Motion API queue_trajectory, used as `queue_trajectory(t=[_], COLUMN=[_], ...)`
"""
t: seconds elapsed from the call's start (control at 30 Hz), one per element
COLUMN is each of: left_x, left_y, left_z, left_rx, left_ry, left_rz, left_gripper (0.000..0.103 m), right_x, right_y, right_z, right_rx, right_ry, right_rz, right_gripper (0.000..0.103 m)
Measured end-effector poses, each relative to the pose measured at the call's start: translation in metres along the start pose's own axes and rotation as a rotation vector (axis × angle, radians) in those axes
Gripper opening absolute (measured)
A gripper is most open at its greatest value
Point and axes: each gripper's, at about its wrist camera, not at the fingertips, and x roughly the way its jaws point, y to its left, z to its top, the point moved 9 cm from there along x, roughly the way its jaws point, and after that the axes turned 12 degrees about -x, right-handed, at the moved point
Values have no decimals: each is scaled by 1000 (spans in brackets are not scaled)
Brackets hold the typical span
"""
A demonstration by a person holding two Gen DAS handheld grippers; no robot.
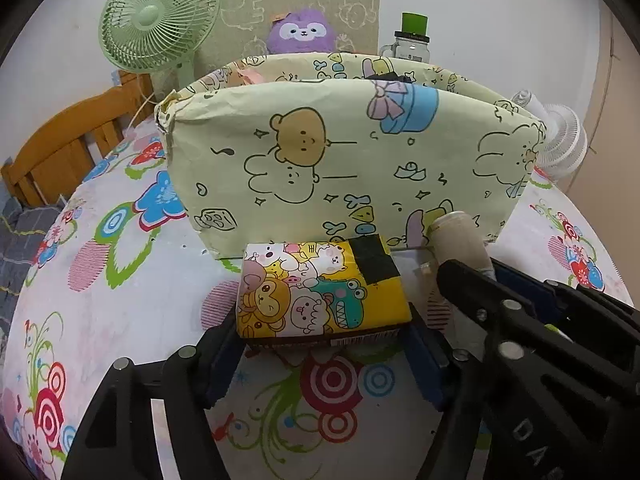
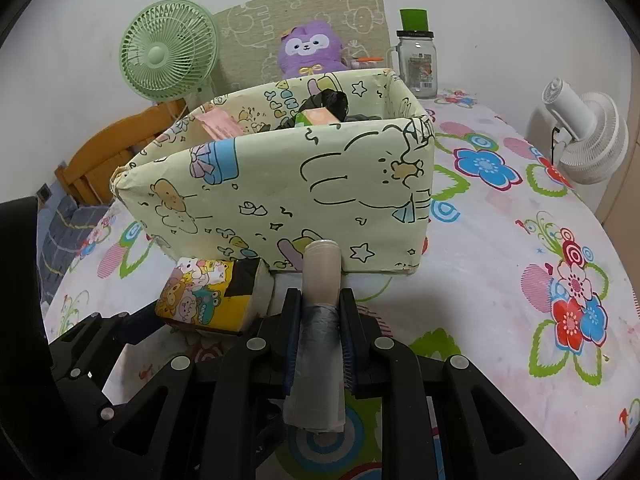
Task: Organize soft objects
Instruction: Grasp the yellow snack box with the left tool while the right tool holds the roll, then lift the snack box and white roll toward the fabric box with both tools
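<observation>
Judging from what already lay inside the pale-green cartoon-printed paper-covered storage box (image 2: 280, 184), the sorting looked partly done: a pink flat packet (image 2: 218, 126) sat at its left end, a small green-and-peach pack (image 2: 316, 117) near the middle, and a dark crumpled bundle (image 2: 326, 101) behind that, while two soft items were not yet in. On the left, the left gripper (image 1: 324, 340) had its jaws spread only as wide as the yellow cartoon-animal tissue pack (image 1: 320, 288), which they clasped by its two sides; the pack sat low over the flower-patterned bedsheet (image 1: 120, 320), just in front of the box's front wall, and whether it touched the sheet could not be told. To the right, the right gripper (image 2: 320, 328) had its jaws nearly together, pinching a slim grey-and-cream roll of plastic bags (image 2: 320, 320) around its middle, the cream end pointing toward the lower front wall of the box and close to it. Both items were near the box but outside it, so what probably remained was lifting each over the rim and letting it go inside. Behind the box a purple plush toy (image 2: 310, 50) leaned against the wall, apparently not yet sorted either.
</observation>
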Motion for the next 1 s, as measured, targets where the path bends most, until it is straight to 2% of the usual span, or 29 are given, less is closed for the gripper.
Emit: queue_trajectory(t=[0.4, 1.0], left_x=[-16, -64], left_y=[-1, -8], left_z=[-11, -10], left_rx=[-26, -22], left_ry=[4, -78], left_rz=[-18, -56], left_gripper=[73, 73], right_x=[-18, -66], right_y=[3, 6], right_z=[-5, -2], right_rx=[-13, -36], right_ry=[-20, -97], right_rz=[-17, -63], right_gripper=[21, 21])
